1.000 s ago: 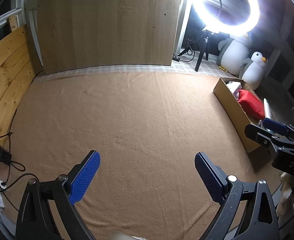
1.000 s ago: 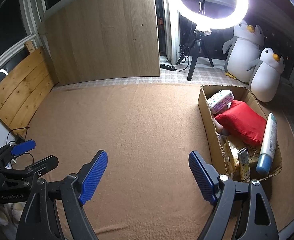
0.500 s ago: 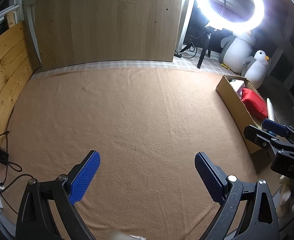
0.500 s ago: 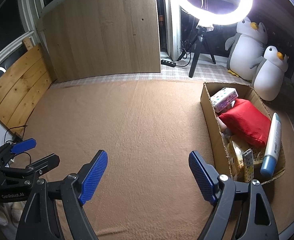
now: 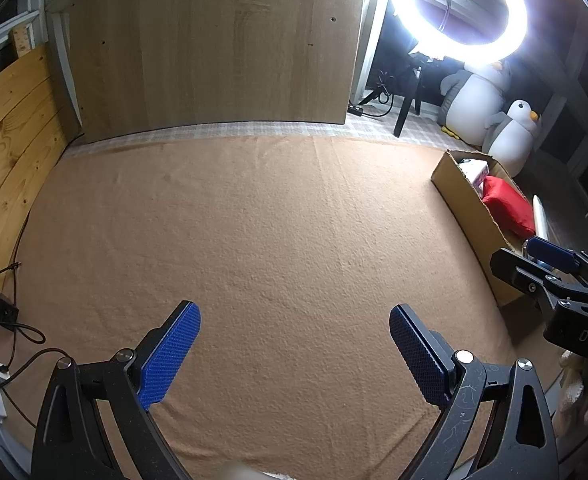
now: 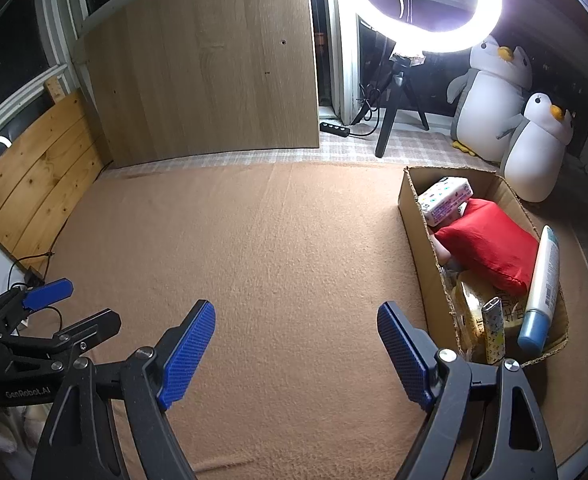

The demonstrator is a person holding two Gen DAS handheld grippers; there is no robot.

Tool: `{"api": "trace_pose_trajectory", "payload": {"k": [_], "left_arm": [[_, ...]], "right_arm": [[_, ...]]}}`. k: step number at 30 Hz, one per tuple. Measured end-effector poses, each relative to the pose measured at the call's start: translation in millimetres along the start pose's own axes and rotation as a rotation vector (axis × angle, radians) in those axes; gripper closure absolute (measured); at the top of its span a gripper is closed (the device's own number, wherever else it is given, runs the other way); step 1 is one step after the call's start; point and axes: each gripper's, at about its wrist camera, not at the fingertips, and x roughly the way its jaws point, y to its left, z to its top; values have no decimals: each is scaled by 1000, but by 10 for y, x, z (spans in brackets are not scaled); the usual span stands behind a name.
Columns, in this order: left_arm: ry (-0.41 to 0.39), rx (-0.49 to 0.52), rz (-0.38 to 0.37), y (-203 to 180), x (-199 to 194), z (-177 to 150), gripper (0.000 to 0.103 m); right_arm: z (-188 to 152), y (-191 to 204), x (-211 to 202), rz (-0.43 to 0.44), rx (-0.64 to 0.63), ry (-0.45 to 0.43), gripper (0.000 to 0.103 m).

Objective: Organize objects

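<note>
Blanket [image 6: 278, 240] fills the middle of both views, tan and bare between the jaws. The left gripper [image 5: 294, 354] sits at the bottom of its frame, jaws wide, nothing between the blue pads [image 5: 170, 356]. The right gripper [image 6: 294, 350] is likewise wide and holds nothing. A box [image 6: 417, 240] stands at the right of the right wrist view, on the blanket. Inside it lie a tissue pack [image 6: 445, 200] at the far end, a red pouch [image 6: 489, 246] in the middle, a white tube [image 6: 541, 284] along the right wall with its blue cap nearest, and a small patterned stick [image 6: 493, 330] at the near end. Two penguins [image 6: 489, 100] stand behind the box, under a ring light [image 6: 425, 38] at the upper right.
</note>
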Motion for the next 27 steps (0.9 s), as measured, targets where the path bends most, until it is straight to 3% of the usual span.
{"api": "trace_pose_trajectory", "payload": {"k": [27], "left_arm": [[-2, -6, 11, 24, -11, -3, 5]], "right_arm": [[-13, -14, 13, 2, 3, 8, 23]]}}
